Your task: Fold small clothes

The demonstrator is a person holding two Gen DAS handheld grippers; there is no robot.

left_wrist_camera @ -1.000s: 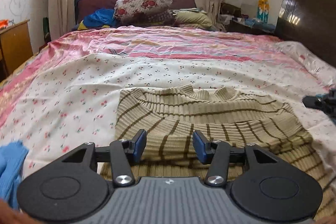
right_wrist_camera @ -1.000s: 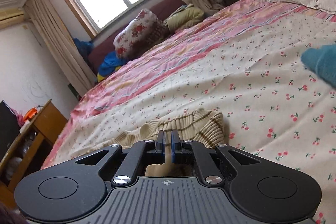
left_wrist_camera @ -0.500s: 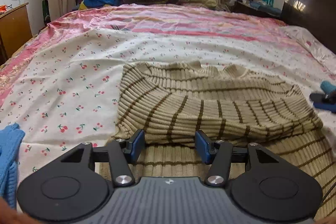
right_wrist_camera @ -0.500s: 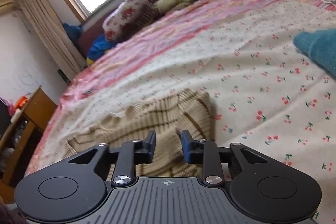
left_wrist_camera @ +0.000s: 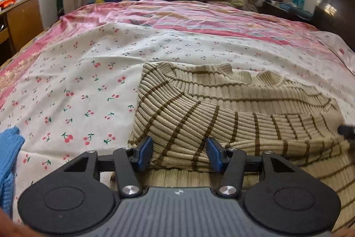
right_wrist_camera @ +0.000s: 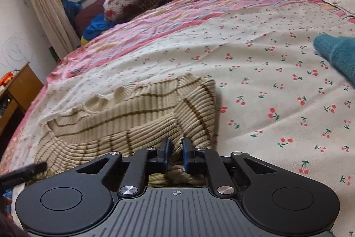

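1. Since a second ago both grippers have dropped toward the bed (left_wrist_camera: 93, 54). The sweater (left_wrist_camera: 233, 103) fills more of each view now, and its folded-over flap sits right at the fingertips.
2. Left gripper (left_wrist_camera: 179, 153): jaws apart, about half open. A fold of the near-left edge sits between the pads, which look to be just at the cloth's sides; can't tell if they actually press, so I'd call it not gripped.
3. Right gripper (right_wrist_camera: 176, 152): jaws closing, now nearly together, with a bunch of knit pinched between the blue pads at the sweater's near-right corner.
4. The key relation: the sweater lies straight ahead of both grippers, long axis running side to side, collar on the far side. Each hand sits at its own near corner, so neither has to reach across.
5. Looks: tan ribbed knit with thin brown stripes, soft and thick, the top layer folded over the lower part with a rumpled edge.
6. A blue garment (left_wrist_camera: 8, 154) lies off to the left and a teal one (right_wrist_camera: 339, 54) to the right, both well apart from it.
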